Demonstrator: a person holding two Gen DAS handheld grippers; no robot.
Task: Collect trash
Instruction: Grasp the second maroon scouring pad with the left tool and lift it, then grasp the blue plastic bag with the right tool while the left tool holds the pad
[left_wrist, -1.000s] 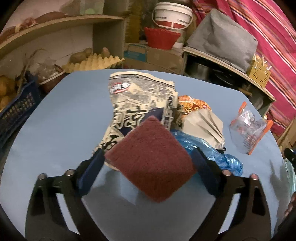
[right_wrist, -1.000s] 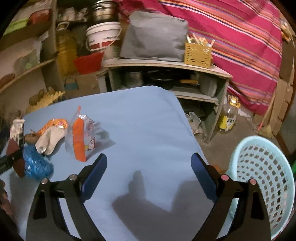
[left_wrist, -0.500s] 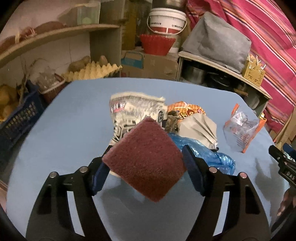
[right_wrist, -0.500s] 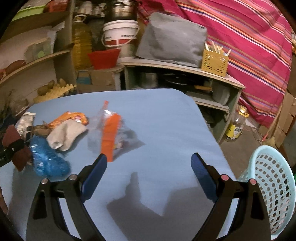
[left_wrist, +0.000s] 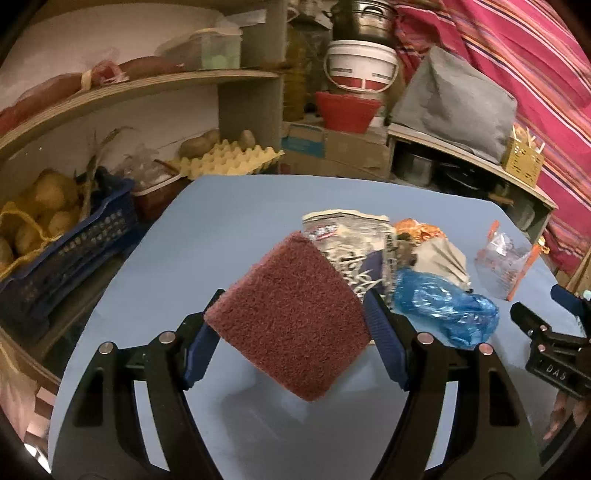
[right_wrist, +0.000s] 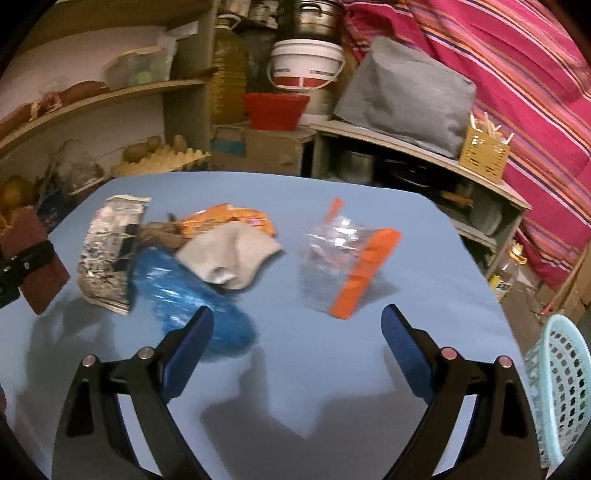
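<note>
My left gripper (left_wrist: 295, 328) is shut on a dark red scouring pad (left_wrist: 291, 317) and holds it above the blue table (left_wrist: 221, 229). The pad also shows at the left edge of the right wrist view (right_wrist: 33, 258). On the table lie a grey printed wrapper (right_wrist: 109, 251), an orange wrapper (right_wrist: 229, 219), a beige cloth (right_wrist: 231, 254), a blue plastic bag (right_wrist: 184, 295) and a clear bag with an orange strip (right_wrist: 343, 262). My right gripper (right_wrist: 297, 343) is open and empty, above the table in front of the clear bag.
A pale blue mesh basket (right_wrist: 561, 391) stands beyond the table's right edge. Shelves with potatoes, an egg tray (left_wrist: 225, 162) and a blue crate (left_wrist: 66, 243) lie left. A white bucket (right_wrist: 306, 62), red bowl and grey bundle stand behind.
My left gripper closed on the red pad and lifted it back from the trash pile. My right gripper swung left, bringing the trash pile into its view.
</note>
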